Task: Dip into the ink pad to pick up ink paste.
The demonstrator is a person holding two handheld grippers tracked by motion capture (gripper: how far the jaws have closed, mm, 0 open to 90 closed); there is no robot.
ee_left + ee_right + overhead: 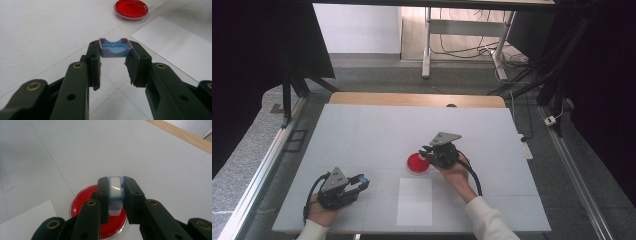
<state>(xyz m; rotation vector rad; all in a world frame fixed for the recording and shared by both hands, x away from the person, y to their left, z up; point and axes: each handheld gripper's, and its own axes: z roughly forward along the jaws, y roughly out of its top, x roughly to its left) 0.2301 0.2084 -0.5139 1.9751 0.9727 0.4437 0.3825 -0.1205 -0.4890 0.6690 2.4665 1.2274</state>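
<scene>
Your left gripper (115, 61) is clamped on a blue tray piece (115, 47) near-left, right gripper (116, 195) clamped on a blue-white block (115, 188) over the red dish (82, 207).

Red dish (100, 220), blue tray (115, 47), blue-and-white block (115, 188), white sheet (414, 201), black tools

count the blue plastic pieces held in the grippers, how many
2. One blue piece, an open tray-like shape, is clamped between the left gripper jaws. The other blue piece, with a white face, is gripped by the right gripper above the red dish.
</scene>
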